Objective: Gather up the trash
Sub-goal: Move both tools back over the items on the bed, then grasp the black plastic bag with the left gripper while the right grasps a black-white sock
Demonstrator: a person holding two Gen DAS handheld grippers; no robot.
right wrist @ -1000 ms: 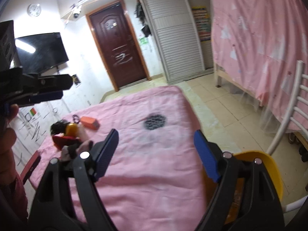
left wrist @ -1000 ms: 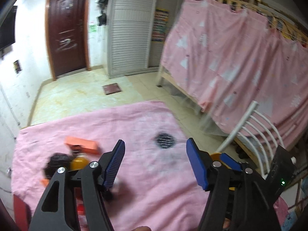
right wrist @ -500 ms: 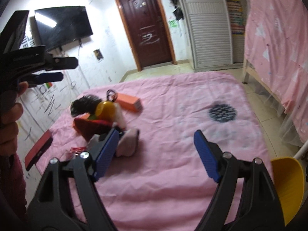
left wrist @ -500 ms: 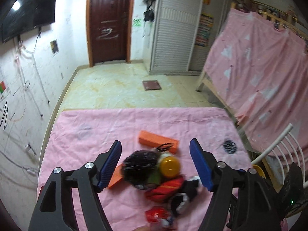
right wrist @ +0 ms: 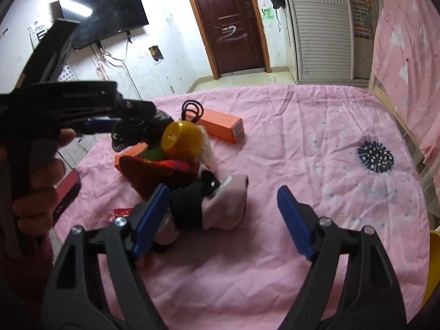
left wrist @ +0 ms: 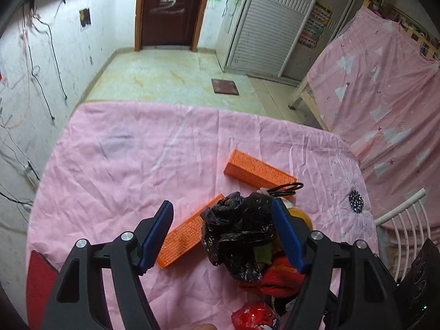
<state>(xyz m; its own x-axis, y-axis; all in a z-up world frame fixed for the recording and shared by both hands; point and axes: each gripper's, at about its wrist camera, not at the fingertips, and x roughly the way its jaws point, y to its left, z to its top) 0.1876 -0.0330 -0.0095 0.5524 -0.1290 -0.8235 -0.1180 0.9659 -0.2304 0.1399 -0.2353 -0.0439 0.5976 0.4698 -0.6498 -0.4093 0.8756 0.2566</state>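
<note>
Since the crumpled black bag is to be collected, both grippers' jaws are spread wide and empty, the left gripper straddling it, the right gripper nearby.

Ahead of me stood a dark brown door, a wall-mounted television, white louvred cabinets, scuffed white walls and pale floor tiles

Both wrist views look steeply down, close; sharing the trash pile.

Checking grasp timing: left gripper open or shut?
Open. Left gripper has just been opening; crumpled black plastic bag sits between its blue pads, unpinched.
</note>
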